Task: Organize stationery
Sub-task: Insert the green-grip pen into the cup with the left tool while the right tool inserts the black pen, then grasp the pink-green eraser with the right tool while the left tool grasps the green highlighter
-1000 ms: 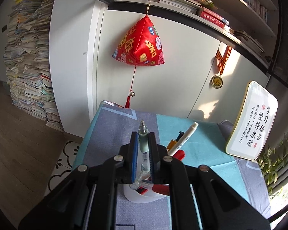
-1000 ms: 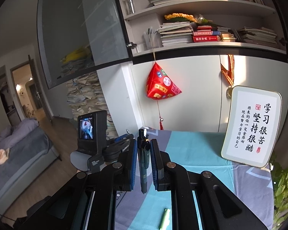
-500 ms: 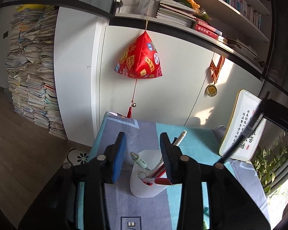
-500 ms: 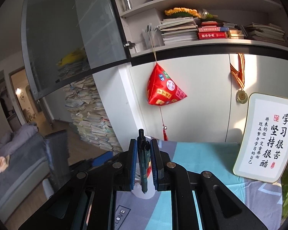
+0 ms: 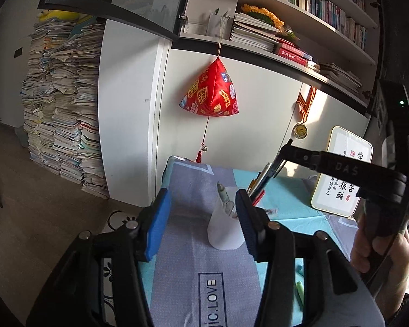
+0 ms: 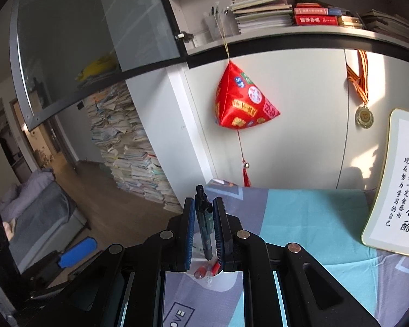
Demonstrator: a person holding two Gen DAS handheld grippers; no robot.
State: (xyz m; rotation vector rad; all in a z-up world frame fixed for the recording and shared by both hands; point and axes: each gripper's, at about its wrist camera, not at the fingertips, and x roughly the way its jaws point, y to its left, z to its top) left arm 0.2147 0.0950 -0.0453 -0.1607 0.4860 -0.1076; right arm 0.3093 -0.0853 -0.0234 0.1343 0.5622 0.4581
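Note:
A white cup [image 5: 226,231] stands on the blue-and-grey tablecloth [image 5: 193,261] with several pens in it, among them a clear pen [image 5: 223,194] leaning left. My left gripper [image 5: 201,194] is in front of the cup; its jaws are opening, with nothing pressed between the blue pads. My right gripper [image 6: 203,201] is shut on a dark teal pen [image 6: 204,226], held upright with its tip just above the cup [image 6: 218,283]. In the left wrist view the right gripper [image 5: 279,160] reaches in from the right over the cup, gripped by a person's hand [image 5: 379,248].
A framed calligraphy plaque [image 5: 340,174] leans at the table's back right. A green pen [image 5: 300,291] lies on the cloth near the right edge. A red pouch [image 5: 210,95] hangs on the white cabinet behind. Paper stacks [image 5: 62,114] stand on the floor at left.
My left gripper let go of the clear pen, which now stands in the cup, then opened and drew back. My right gripper carried the dark pen over the cup.

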